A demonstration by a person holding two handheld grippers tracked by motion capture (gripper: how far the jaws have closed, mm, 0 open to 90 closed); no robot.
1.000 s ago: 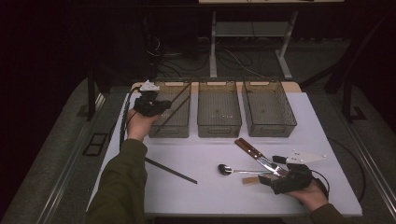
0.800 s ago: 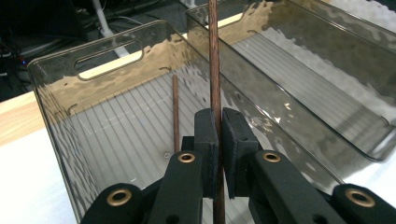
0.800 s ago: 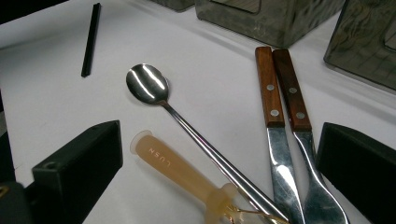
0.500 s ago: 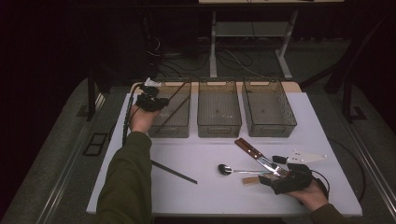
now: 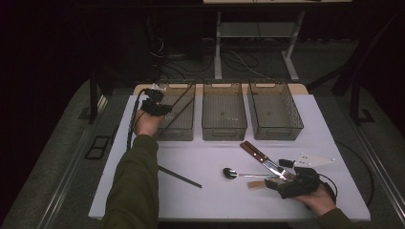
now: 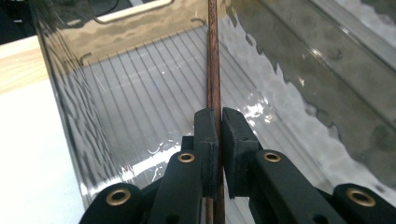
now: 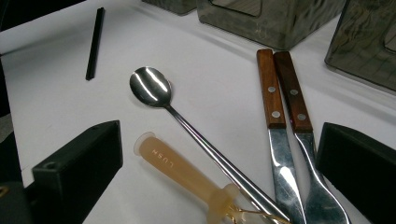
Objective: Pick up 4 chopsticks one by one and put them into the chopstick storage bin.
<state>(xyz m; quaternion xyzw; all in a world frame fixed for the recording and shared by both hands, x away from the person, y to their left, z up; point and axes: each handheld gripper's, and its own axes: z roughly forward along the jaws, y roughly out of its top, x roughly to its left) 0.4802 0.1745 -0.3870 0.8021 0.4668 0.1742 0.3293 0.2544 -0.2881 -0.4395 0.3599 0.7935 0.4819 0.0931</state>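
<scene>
My left gripper (image 5: 154, 106) is at the near left corner of the left clear bin (image 5: 184, 134), shut on a brown chopstick (image 6: 214, 56). The stick runs out from between the pads over the bin's ribbed floor (image 6: 140, 88). My right gripper (image 5: 278, 178) rests open at the table's front right, with its jaws wide apart on either side of a utensil cluster. Between them lie a steel spoon (image 7: 149, 86), a beige-handled tool (image 7: 177, 170), and a wood-handled knife (image 7: 271, 88) and fork (image 7: 292, 88).
A black chopstick (image 5: 179, 176) lies loose on the white table beside the left sleeve. A middle bin (image 5: 224, 131) and a right bin (image 5: 279, 134) stand in a row with the left one at the back. A cable trails from each gripper.
My left gripper has sunk a little toward the left bin with the chopstick still in it. The right gripper and the utensils have stayed put.
</scene>
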